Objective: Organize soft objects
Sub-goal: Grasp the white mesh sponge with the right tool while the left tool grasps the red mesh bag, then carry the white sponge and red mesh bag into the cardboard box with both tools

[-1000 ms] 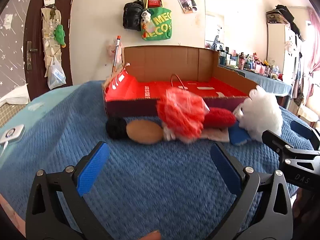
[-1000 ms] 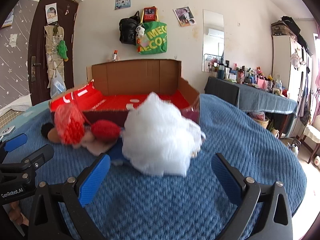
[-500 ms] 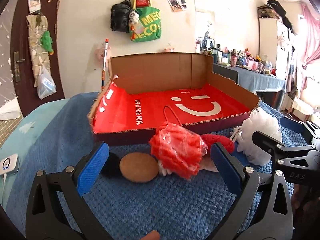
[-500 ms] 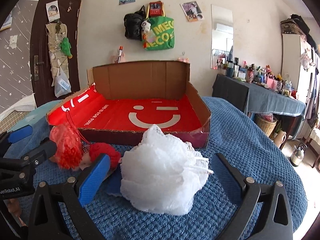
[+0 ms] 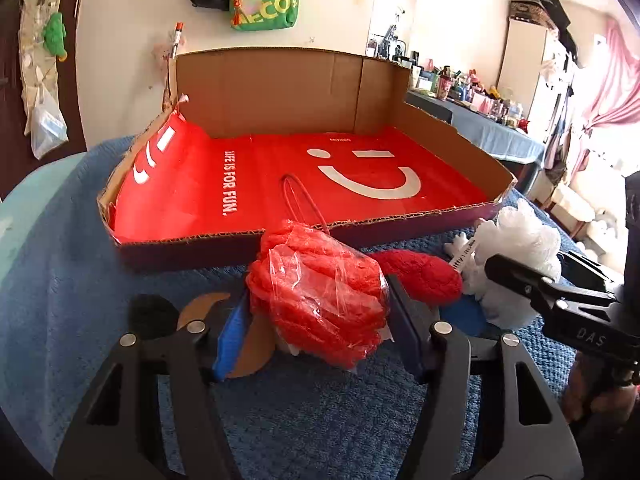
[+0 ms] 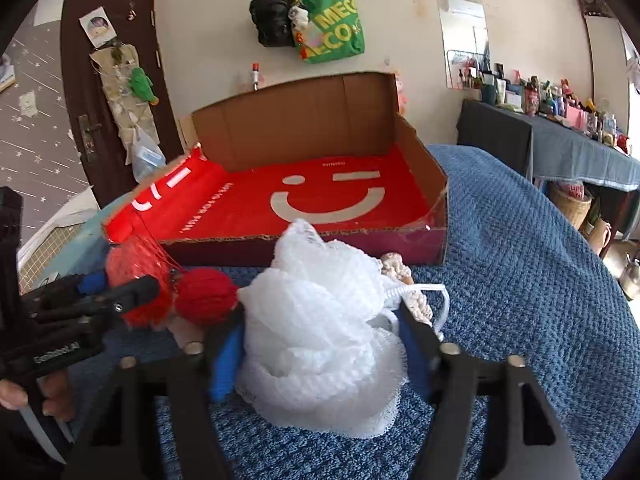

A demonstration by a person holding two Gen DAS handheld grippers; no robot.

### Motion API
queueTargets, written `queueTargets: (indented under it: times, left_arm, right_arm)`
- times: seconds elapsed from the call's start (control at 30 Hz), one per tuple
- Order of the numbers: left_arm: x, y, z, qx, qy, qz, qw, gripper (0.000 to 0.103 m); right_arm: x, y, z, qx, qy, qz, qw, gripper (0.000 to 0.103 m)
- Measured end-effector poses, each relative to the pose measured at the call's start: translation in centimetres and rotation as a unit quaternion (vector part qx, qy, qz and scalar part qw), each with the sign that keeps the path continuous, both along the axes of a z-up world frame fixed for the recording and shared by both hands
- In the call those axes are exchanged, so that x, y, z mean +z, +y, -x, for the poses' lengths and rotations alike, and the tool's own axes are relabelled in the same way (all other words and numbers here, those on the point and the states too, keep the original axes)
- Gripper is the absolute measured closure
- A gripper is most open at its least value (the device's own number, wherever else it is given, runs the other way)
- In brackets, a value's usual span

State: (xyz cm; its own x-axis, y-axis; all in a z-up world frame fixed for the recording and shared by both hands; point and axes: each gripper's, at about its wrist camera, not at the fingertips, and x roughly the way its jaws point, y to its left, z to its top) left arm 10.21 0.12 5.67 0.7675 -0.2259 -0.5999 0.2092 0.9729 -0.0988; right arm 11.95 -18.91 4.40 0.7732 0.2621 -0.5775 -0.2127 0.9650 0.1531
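Note:
A red mesh puff in clear plastic (image 5: pixel 320 292) lies on the blue blanket in front of the cardboard box (image 5: pixel 192 240). My left gripper (image 5: pixel 318 328) straddles it, its jaws closing, and both blue pads (image 5: pixel 230 334) touch its sides. A white mesh puff (image 6: pixel 316 320) sits between the closing jaws of my right gripper (image 6: pixel 320 350), and the pads press into it. A red woolly ball (image 5: pixel 420 276), a brown pad (image 5: pixel 256 352) and a black ball (image 5: pixel 150 316) lie beside the red puff. The box, lined in red with a white smiley (image 6: pixel 332 204), holds none of these objects.
The blue blanket (image 6: pixel 520 280) spreads wide to the right of the box. A cream crocheted piece (image 6: pixel 396 270) lies behind the white puff. A hand (image 6: pixel 52 396) holds the left gripper. A cluttered side table (image 6: pixel 560 140) stands at the far right, and bags (image 5: pixel 264 4) hang on the wall.
Both grippers have moved forward toward the box and tipped down. Their jaws have narrowed from wide open onto the red puff and the white puff.

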Motion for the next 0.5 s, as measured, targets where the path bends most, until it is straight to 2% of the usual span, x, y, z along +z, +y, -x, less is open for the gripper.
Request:
queueTargets:
  times: [0.1,0.3,0.5]
  left_arm:
    - [0.0,0.0,0.3,-0.003,-0.004,0.007,1.0,0.047]
    - [1.4,0.4,1.2,-0.003,-0.028,0.012,0.9995,0.047]
    - [2.1,0.4,1.8,-0.011,-0.034,0.016,0.9992,0.047]
  right_arm:
    - [0.9,-0.3,0.6,0.006,-0.013,-0.009,1.0,0.044]
    - [2.9,-0.4,1.3,0.004,-0.044,-0.01,0.999,0.046]
    - [3.1,-0.6,1.3,0.008,-0.043,-0.014,0.999,0.047]
